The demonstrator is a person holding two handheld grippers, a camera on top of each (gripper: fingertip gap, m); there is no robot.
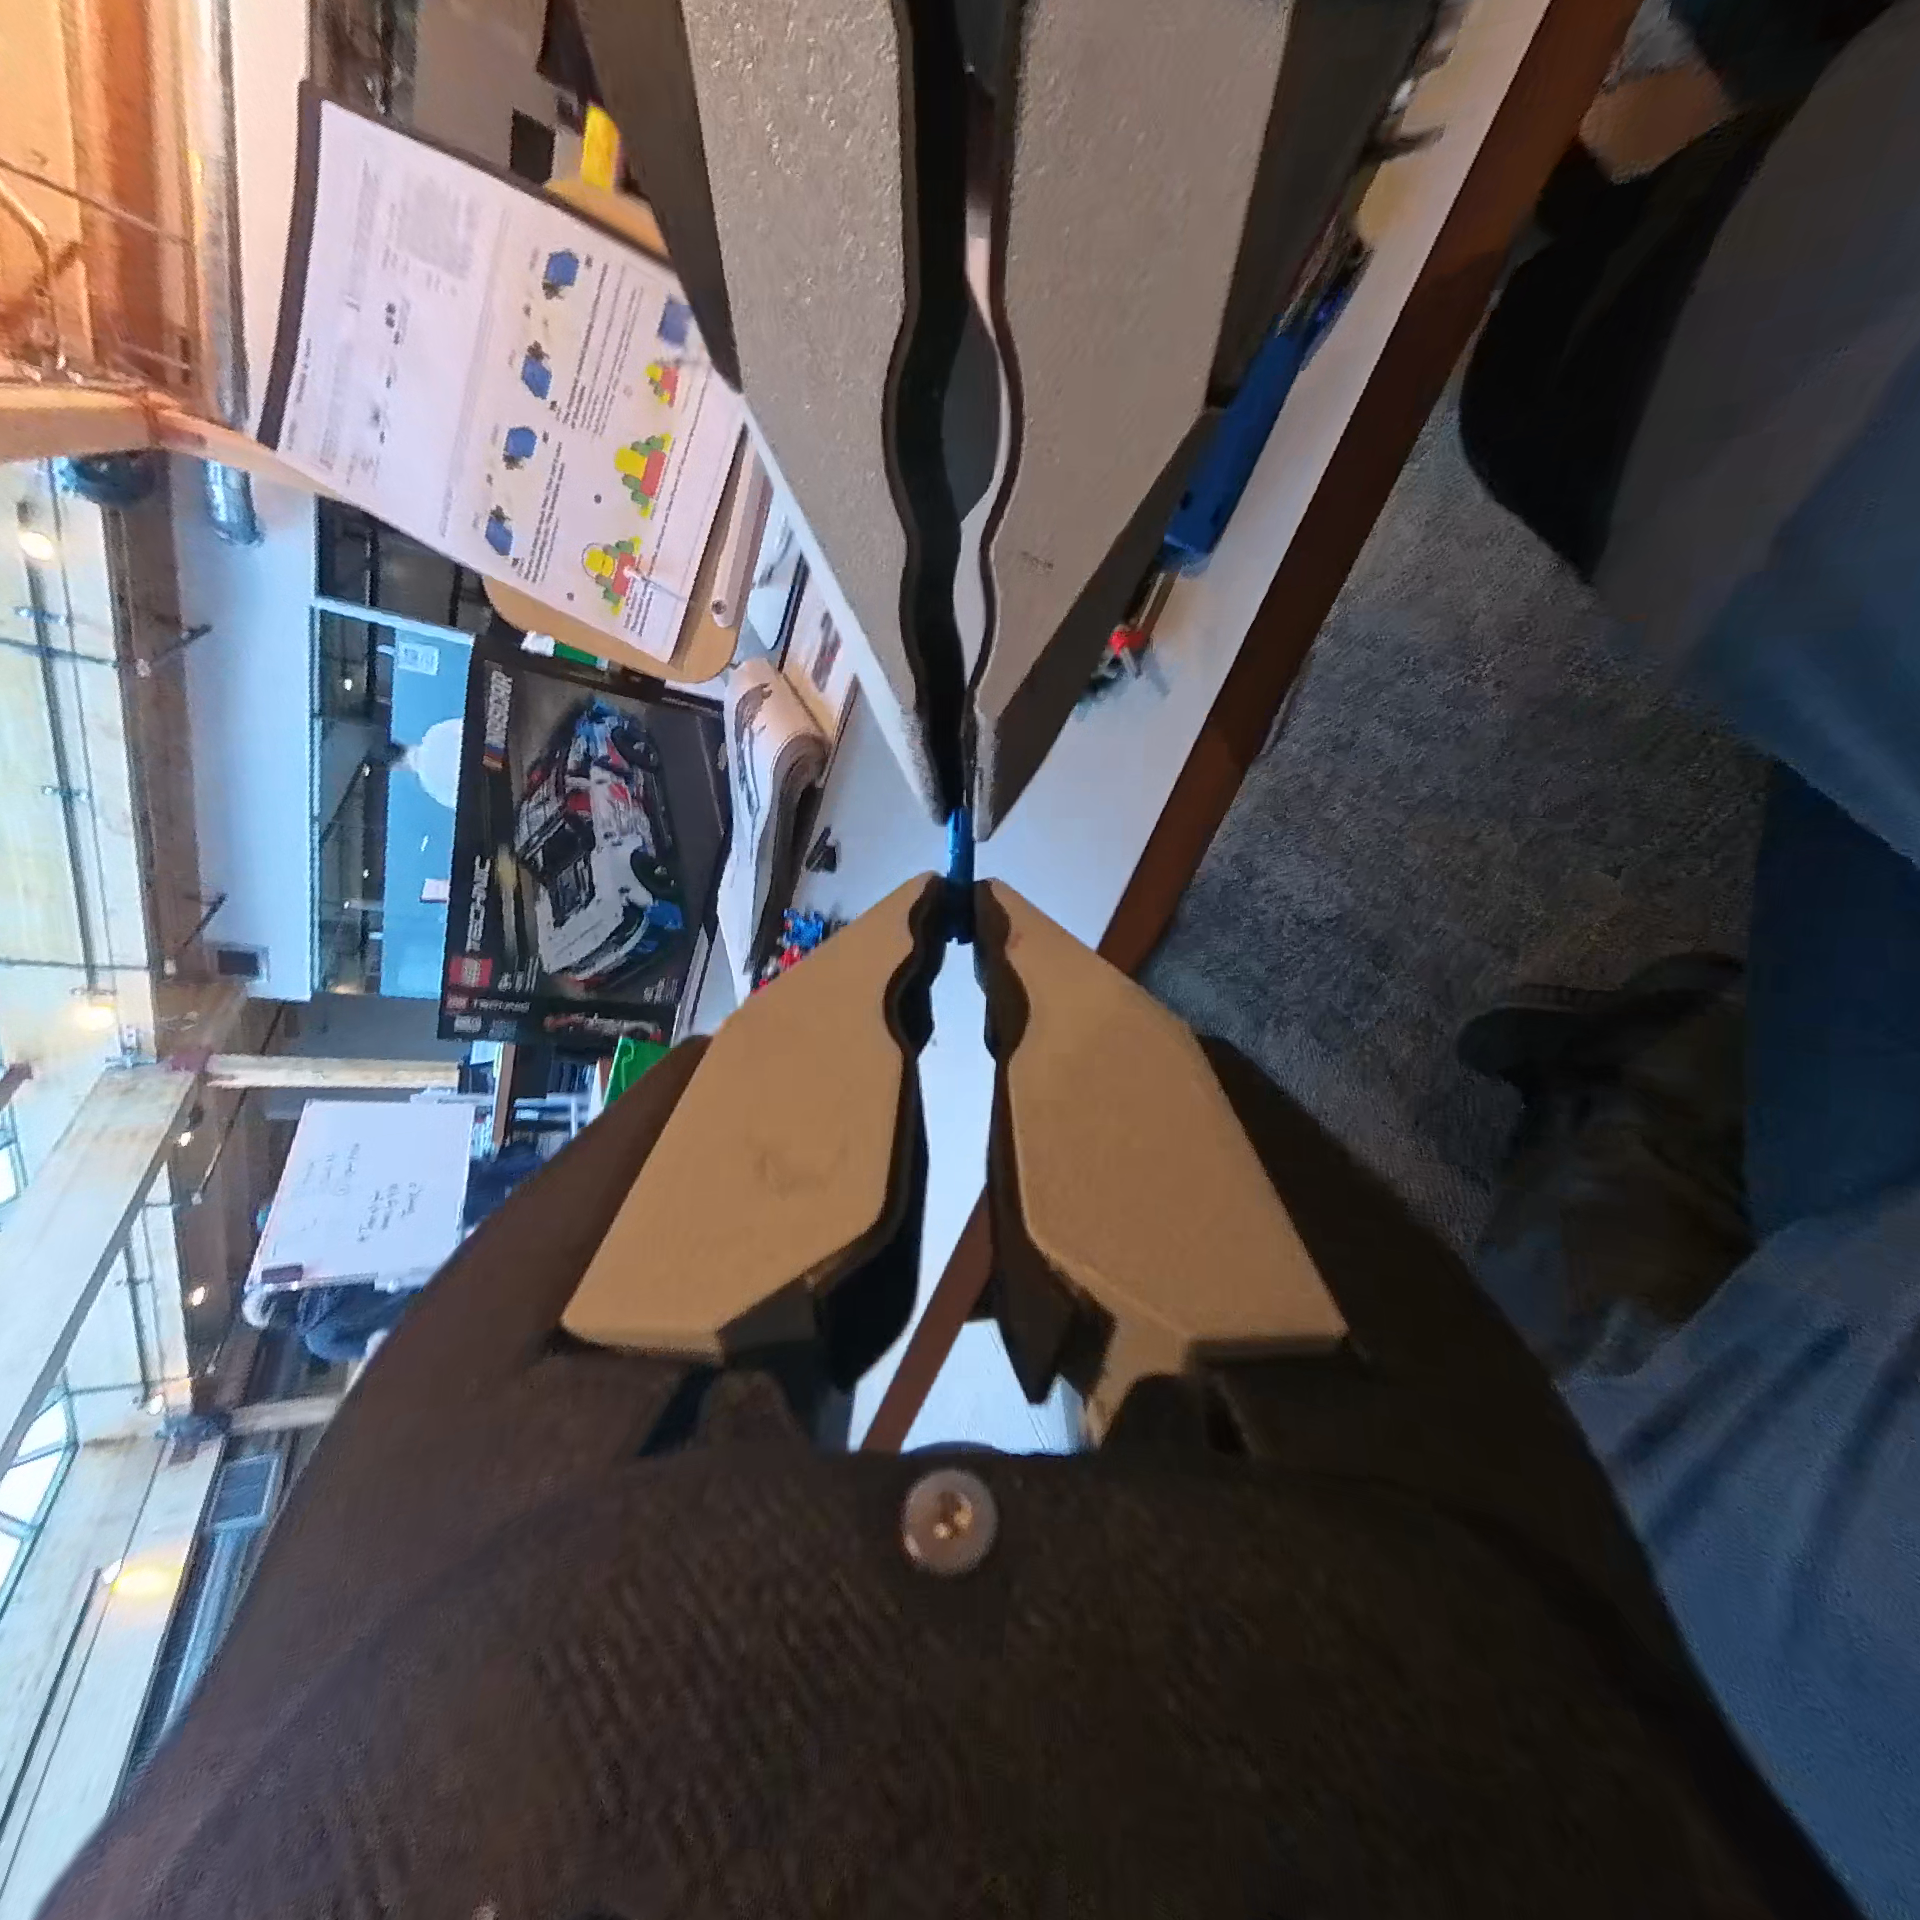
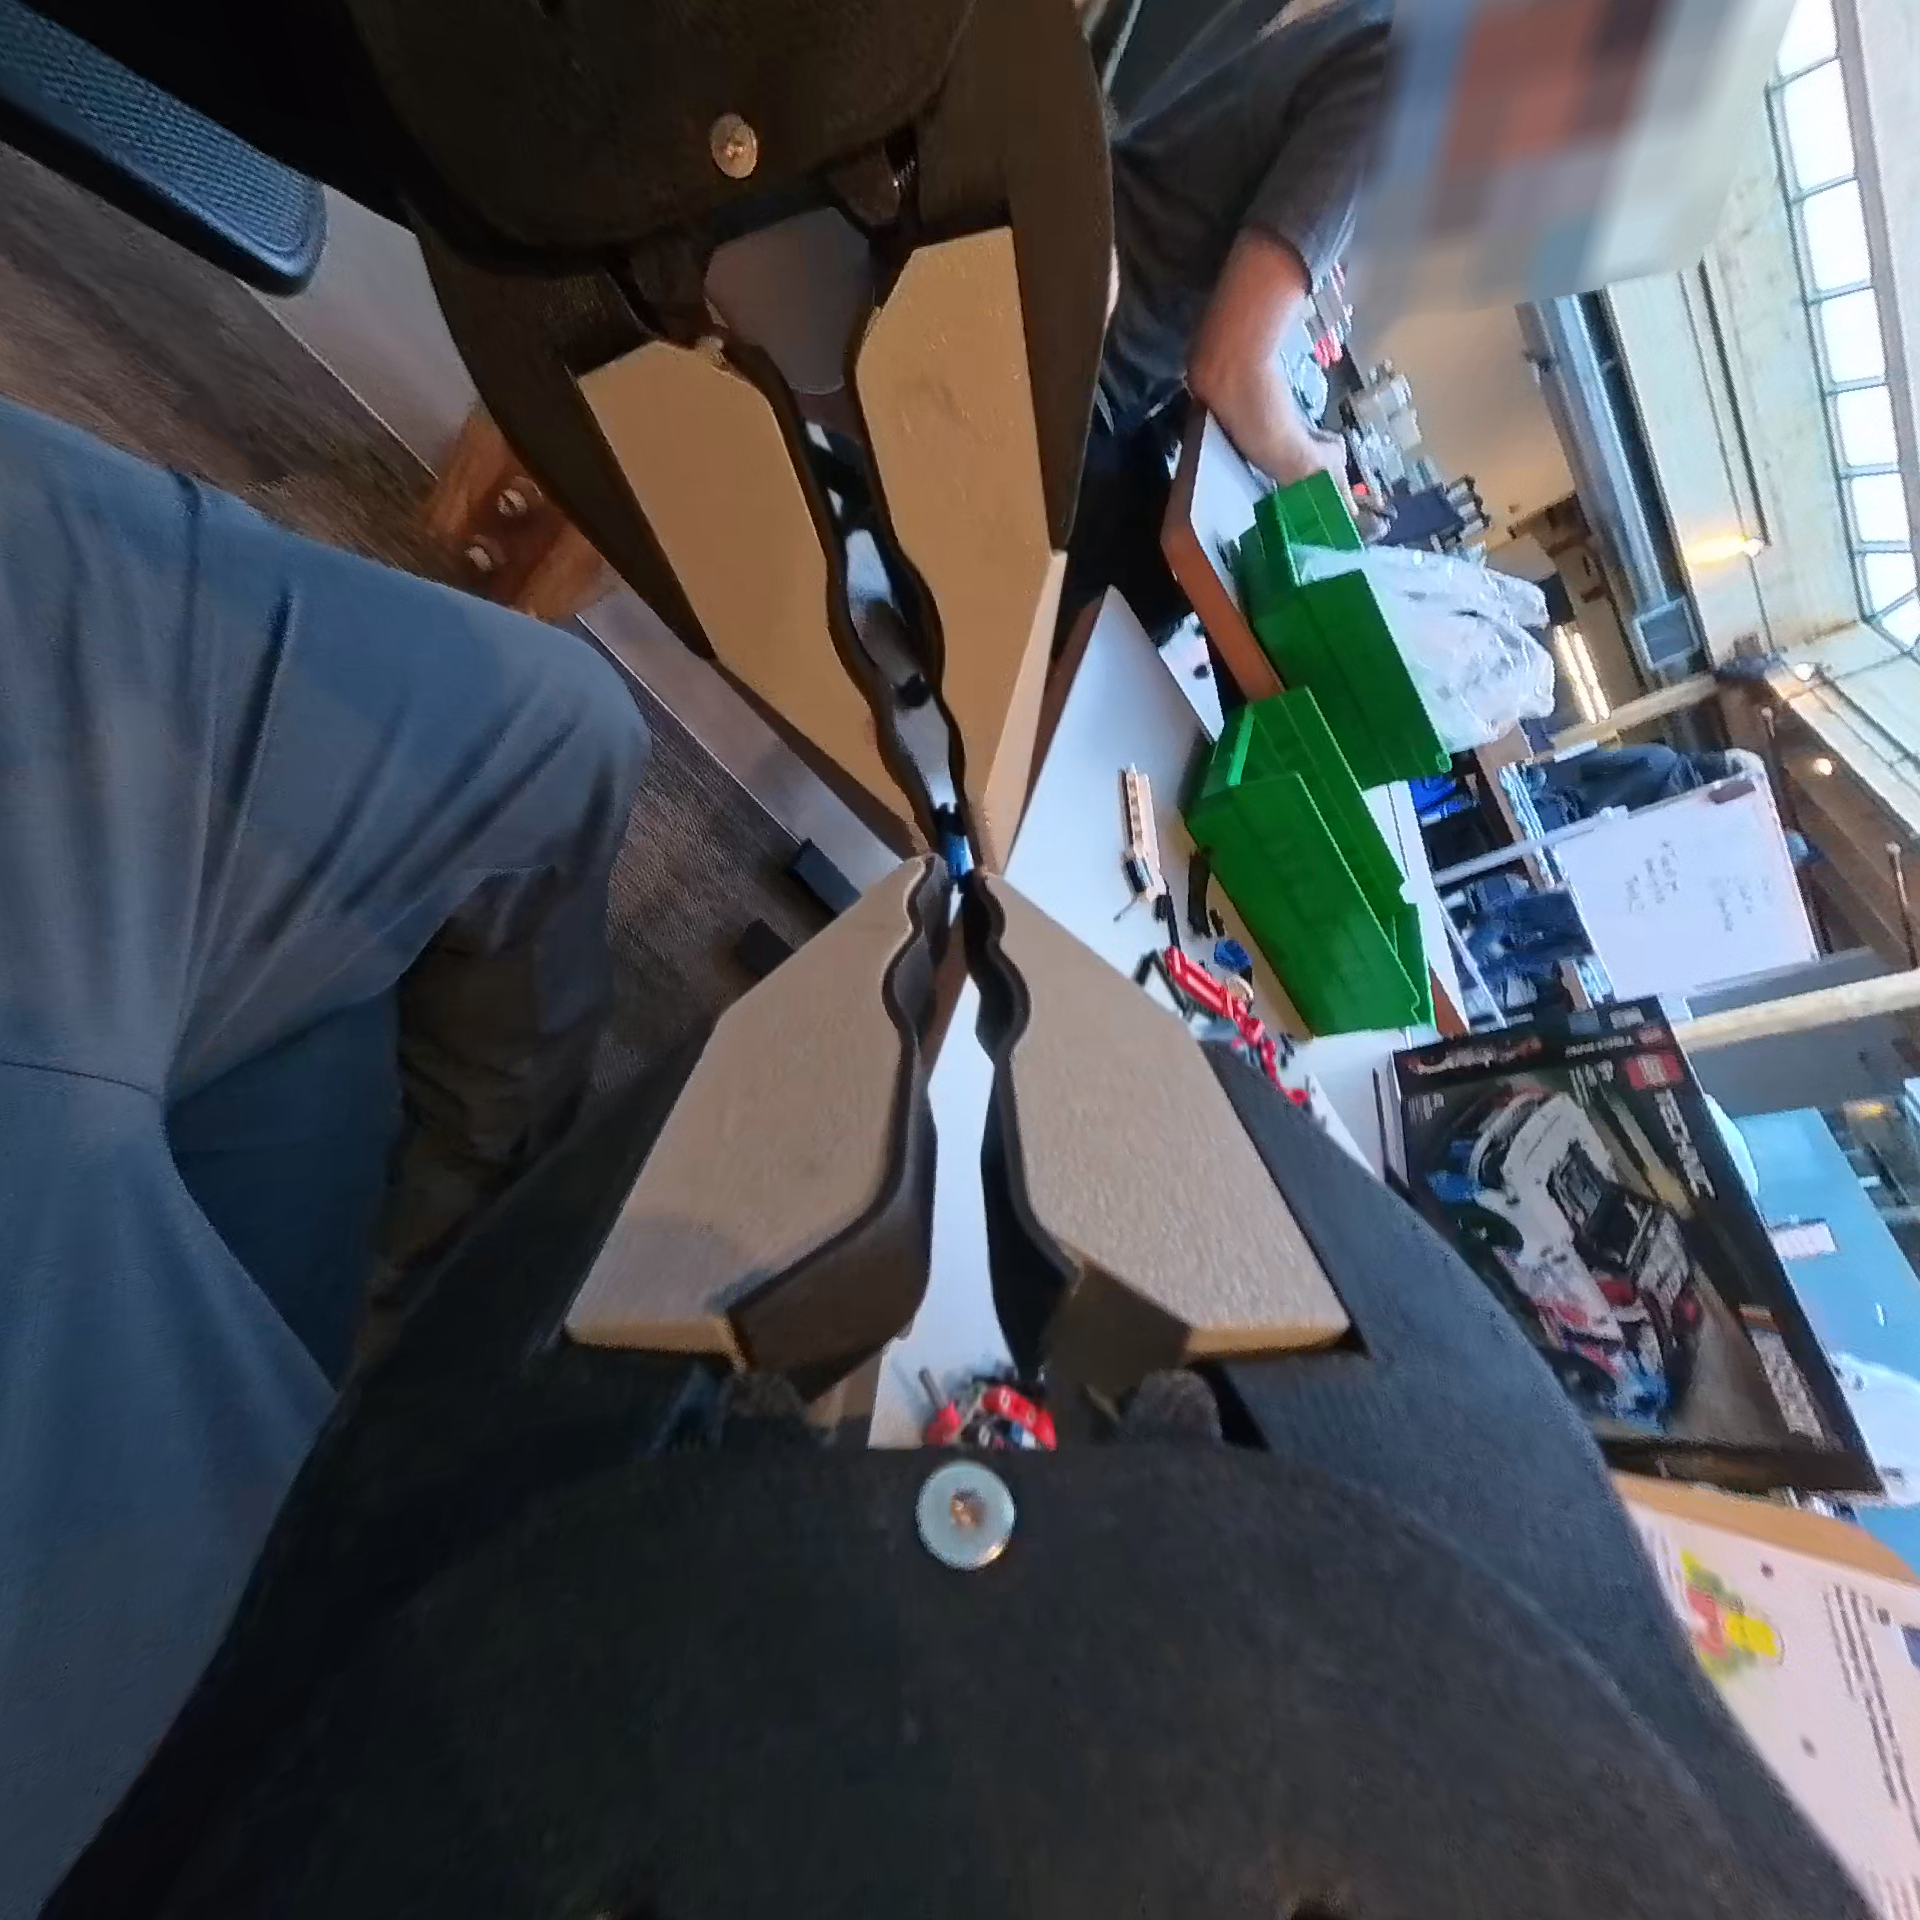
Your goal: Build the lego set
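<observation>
Both grippers meet tip to tip in the air above the white table's edge, both turned sideways. A small blue lego pin (image 1: 958,847) spans the gap between them. My left gripper (image 1: 956,902) is shut on one end of the pin. The right gripper comes in from the top of the left wrist view and pinches the other end. In the right wrist view my right gripper (image 2: 961,888) is shut on the same blue pin (image 2: 954,847), and the left gripper reaches in from above. Most of the pin is hidden between the pads.
Loose red, blue and black lego parts (image 2: 1210,987) lie on the white table (image 2: 1081,831). Green bins (image 2: 1309,883) stand behind them. The set's box (image 1: 582,862) and an instruction sheet (image 1: 499,364) stand at the back. A person's legs (image 2: 260,831) are under the table edge, and another person (image 2: 1226,260) sits across. Left and right tips are no more than a few centimetres apart.
</observation>
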